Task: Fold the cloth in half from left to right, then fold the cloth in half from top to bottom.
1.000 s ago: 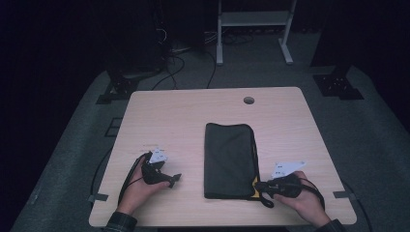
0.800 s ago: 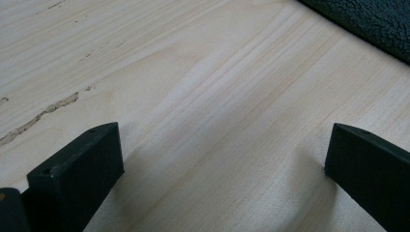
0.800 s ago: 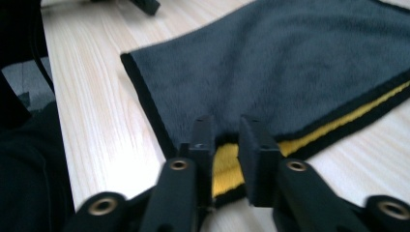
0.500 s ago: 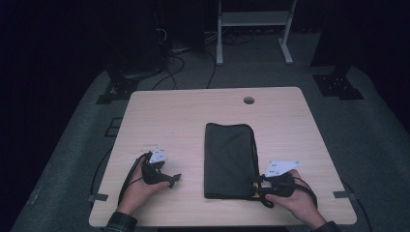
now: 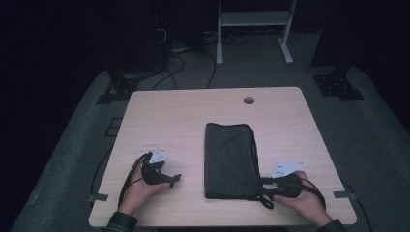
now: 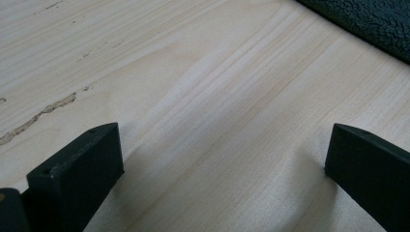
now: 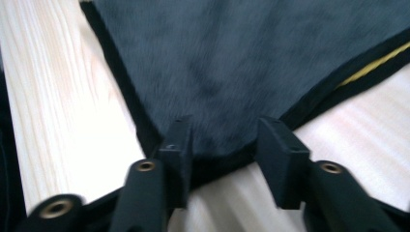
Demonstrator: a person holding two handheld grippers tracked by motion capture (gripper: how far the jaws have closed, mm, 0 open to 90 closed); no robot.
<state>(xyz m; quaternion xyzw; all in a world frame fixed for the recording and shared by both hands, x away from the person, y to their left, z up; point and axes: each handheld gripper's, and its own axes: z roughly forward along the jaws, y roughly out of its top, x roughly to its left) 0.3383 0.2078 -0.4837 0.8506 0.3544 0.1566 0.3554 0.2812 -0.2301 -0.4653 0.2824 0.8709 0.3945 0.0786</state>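
Grasp stage: right claw (image 7: 222,140) half-open, straddling pouch (image 5: 228,159) corner (nothing gripped); left claw (image 6: 217,159) wide, empty. Next: closing.

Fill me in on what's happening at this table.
A person sits at a light wooden table with a two-jaw gripper in each hand. The right gripper is at the near right corner of a flat dark fabric pouch, its jaws part open, straddling that corner without clamping it. The left gripper rests on bare wood to the pouch's left, jaws wide open and holding nothing.
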